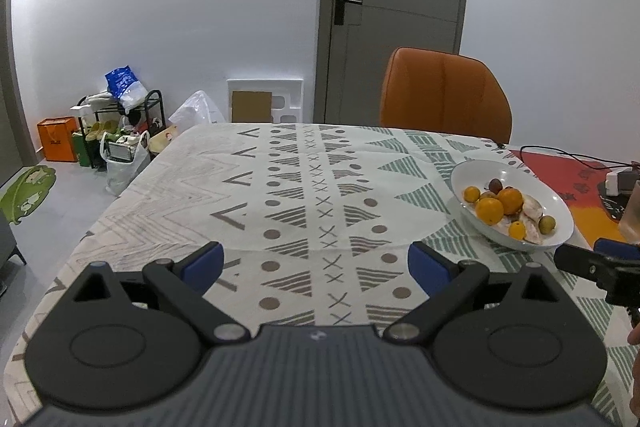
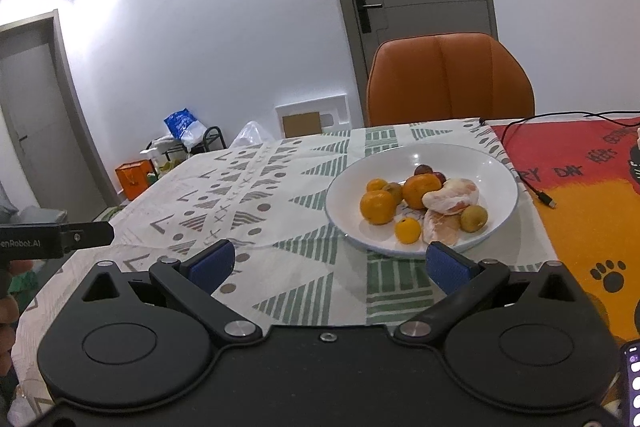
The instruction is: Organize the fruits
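A white plate sits on the patterned tablecloth and holds several fruits: oranges, peeled pomelo pieces, small green fruits and dark plums. In the left wrist view the plate lies to the right, with oranges. My right gripper is open and empty, just in front of the plate. My left gripper is open and empty over bare cloth, left of the plate. The right gripper's tip shows in the left wrist view.
An orange chair stands behind the table. A black cable runs over the red and orange mat to the right of the plate. A phone shows at the lower right. Bags and a rack stand on the floor at left.
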The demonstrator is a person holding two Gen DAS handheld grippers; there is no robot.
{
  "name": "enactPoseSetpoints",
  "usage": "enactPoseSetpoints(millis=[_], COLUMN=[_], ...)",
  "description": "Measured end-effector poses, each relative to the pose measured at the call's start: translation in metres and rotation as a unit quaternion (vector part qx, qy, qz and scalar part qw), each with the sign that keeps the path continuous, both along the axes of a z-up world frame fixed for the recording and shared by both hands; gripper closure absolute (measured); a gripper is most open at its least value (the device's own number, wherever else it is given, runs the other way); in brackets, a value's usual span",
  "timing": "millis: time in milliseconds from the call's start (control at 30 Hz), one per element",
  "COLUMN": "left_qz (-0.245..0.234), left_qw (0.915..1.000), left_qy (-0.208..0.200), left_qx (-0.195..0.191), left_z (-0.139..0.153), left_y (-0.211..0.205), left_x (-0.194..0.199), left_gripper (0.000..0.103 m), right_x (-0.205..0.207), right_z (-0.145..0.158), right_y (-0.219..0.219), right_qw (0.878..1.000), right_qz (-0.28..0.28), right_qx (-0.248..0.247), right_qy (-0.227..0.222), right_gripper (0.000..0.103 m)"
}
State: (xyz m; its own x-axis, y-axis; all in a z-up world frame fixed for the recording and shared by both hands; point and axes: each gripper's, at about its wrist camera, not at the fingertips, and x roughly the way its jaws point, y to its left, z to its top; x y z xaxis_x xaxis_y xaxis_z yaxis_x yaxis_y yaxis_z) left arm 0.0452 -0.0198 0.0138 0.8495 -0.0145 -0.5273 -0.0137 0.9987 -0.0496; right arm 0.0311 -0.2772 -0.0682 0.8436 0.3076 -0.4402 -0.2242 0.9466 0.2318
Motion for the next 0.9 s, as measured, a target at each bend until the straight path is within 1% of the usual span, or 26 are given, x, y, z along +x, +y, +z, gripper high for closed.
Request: enactPoseSetpoints(millis=[433,900], left_qz=[0.017,0.015], left_qw=[0.9998,0.9996], left_qy=[0.012,0.023], left_qx=[0.000,-0.001], left_z=[-0.010,-0.018], left_y=[0.017,0.018], left_x=[-0.012,-0.016], left_gripper=[0.005,0.005], right_x=[-0.009,-0.015], right_z=[-0.008,-0.010], right_y=[0.018,0.029], right_qw=[1.000,1.000], right_qz=[0.012,0.022], right_qx=[-0.009,-0.019], right_qy=[0.009,0.009], right_gripper=[0.000,0.000])
